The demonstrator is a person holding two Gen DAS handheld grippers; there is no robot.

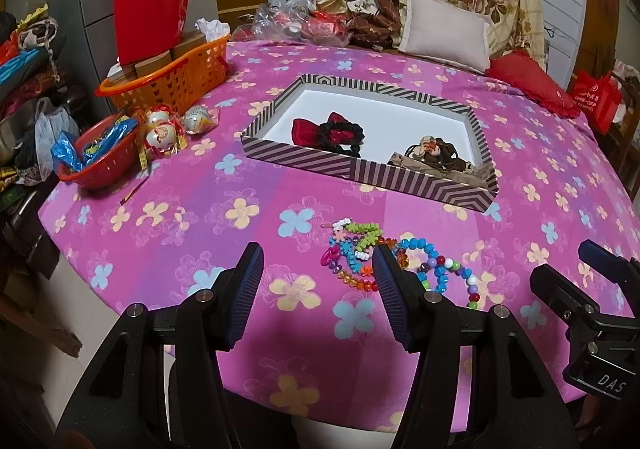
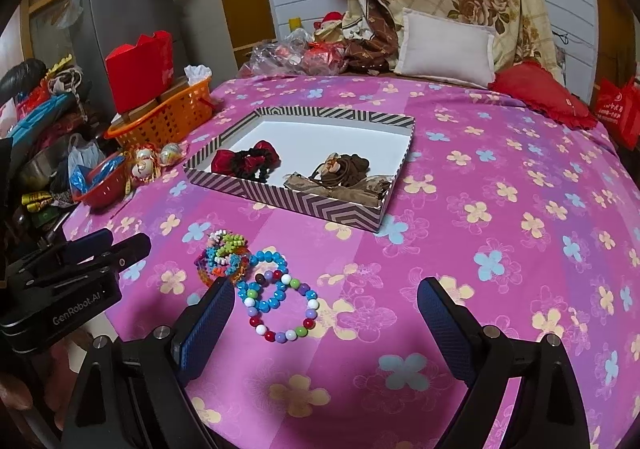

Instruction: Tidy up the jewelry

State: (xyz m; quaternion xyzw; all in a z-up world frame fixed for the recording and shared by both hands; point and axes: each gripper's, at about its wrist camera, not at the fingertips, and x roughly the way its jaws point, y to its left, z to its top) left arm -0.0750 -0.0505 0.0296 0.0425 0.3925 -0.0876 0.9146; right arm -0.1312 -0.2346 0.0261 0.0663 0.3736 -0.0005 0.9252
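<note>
Bead bracelets (image 2: 264, 289) piled loose on bed (image 2: 500, 249), near front edge, just short of striped tray (image 2: 316, 205). Light, floppy, strung on cord; round beads likely slippery, strands tangled, so one pull probably drags neighbours. Best pinch across single strand at outer loop of multicolour ring, right side of pile. Tray already holds scrunchies (image 2: 248, 161) and brown hair ties (image 2: 340, 169). Left gripper (image 1: 318, 289) fingers spread, empty, just left of pile. Right gripper (image 2: 326, 313) fingers wide apart, empty, pile near left finger.
</note>
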